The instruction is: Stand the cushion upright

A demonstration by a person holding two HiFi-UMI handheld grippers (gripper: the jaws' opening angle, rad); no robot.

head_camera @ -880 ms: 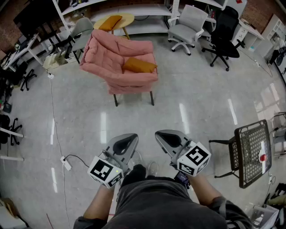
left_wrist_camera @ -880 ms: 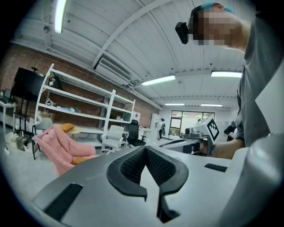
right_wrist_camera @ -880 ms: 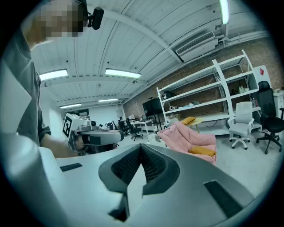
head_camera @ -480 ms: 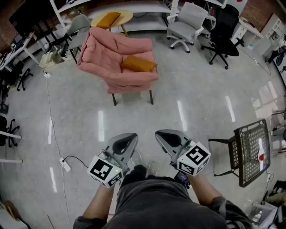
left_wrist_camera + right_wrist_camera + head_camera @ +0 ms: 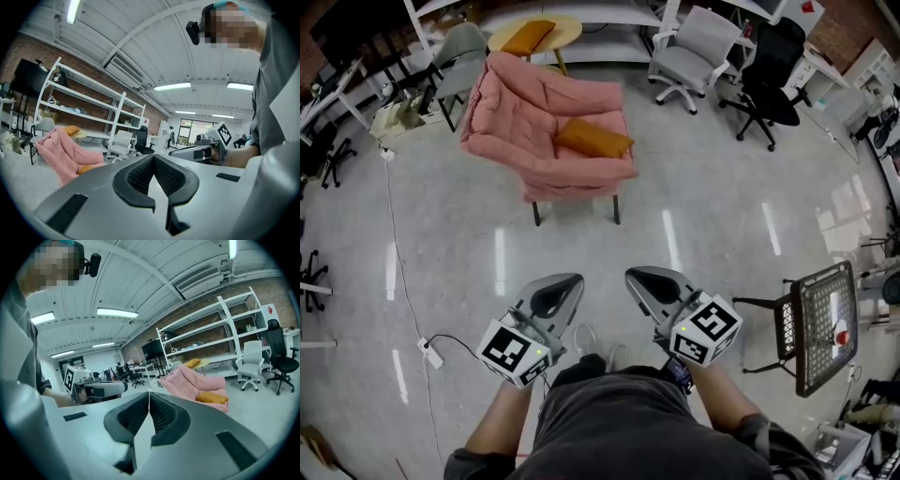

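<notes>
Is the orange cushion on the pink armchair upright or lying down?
Lying down: the orange cushion rests flat on the pink armchair seat.

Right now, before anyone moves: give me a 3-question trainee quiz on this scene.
1. True or false: the cushion on the armchair stands upright.
2. Where is the second cushion? A: round table. B: floor. C: office chair.
3. Left tongs and right tongs: open or shut, and holding what?
Key: 1 false, it lies on the seat. 2 A. 3 both shut, holding nothing.
</notes>
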